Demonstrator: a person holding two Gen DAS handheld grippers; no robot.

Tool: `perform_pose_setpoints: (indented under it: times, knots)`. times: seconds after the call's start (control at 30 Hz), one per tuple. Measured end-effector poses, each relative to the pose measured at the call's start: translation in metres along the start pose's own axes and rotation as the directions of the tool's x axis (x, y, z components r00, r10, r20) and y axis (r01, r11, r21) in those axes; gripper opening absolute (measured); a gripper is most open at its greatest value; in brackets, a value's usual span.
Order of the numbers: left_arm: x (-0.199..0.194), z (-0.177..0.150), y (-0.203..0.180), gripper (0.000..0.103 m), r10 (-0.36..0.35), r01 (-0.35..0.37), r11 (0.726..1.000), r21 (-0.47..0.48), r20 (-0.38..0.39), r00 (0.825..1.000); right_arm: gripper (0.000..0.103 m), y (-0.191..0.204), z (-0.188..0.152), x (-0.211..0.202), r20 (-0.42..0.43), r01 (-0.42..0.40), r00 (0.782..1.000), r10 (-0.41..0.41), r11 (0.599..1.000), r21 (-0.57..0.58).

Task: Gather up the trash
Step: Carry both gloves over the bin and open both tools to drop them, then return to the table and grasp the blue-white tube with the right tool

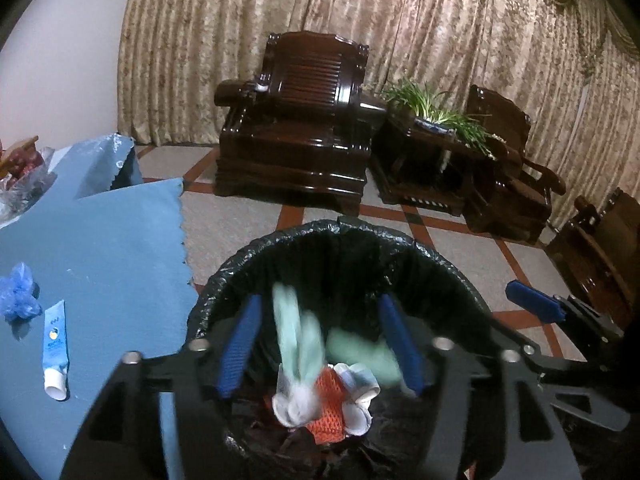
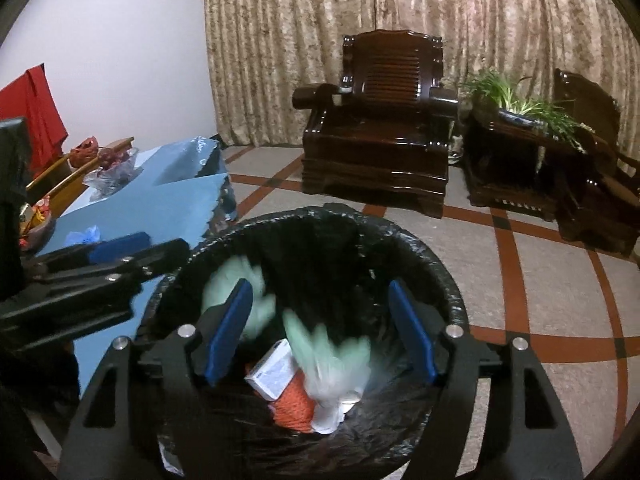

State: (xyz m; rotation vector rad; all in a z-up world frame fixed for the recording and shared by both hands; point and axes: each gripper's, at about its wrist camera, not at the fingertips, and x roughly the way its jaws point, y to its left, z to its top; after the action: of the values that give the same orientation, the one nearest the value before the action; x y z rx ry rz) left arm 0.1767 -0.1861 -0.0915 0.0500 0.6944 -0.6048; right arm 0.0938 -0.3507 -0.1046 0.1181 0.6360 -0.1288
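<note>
**Now the drop over the bin: keep both tongs wide and wait**

Here both grippers hang above the black-lined trash bin. The left gripper has its blue pads far apart and holds nothing; the right gripper stands the same, open and empty. Between the pads, pale green pieces show as blurred streaks inside the bin, above an orange net, crumpled white paper and a small white box.

To do this step well, I think the jaws should stay wide and over the middle of the opening until the pieces settle, so nothing catches on the liner's rim.

On the blue table a white tube and a crumpled blue bag lie apart from the bin, probably the next trash.

What the green pieces are I cannot tell, because of the blur. The bin's bottom is dark, and its near rim is hidden behind the gripper bodies.
</note>
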Motion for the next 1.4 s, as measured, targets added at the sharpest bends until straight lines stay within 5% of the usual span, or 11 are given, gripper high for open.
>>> perform_pose_setpoints:
  times: [0.2,0.7,1.07,1.4]
  knots:
    - [-0.016,0.0,0.008,0.077,0.051,-0.051,0.999,0.018,0.041,0.998,0.096,-0.007,-0.003,-0.007,0.022,0.028,0.999,-0.029,0.999,0.041]
    - [-0.087,-0.019,0.061,0.088,0.185,-0.182,0.983,-0.041,0.098,0.978,0.098,0.036,0.012,-0.023,0.047,-0.069,0.997,0.068,0.997,0.019]
    - [-0.144,-0.049,0.128,0.095,0.342,-0.326,0.935,-0.144,0.105,0.934,0.098,0.105,0.021,-0.022,0.041,-0.152,0.987,0.155,0.987,-0.059]
    - [-0.189,-0.085,0.198,0.095,0.474,-0.447,0.861,-0.241,0.064,0.878,0.098,0.184,0.021,-0.01,-0.002,-0.266,0.964,0.268,0.956,-0.125]
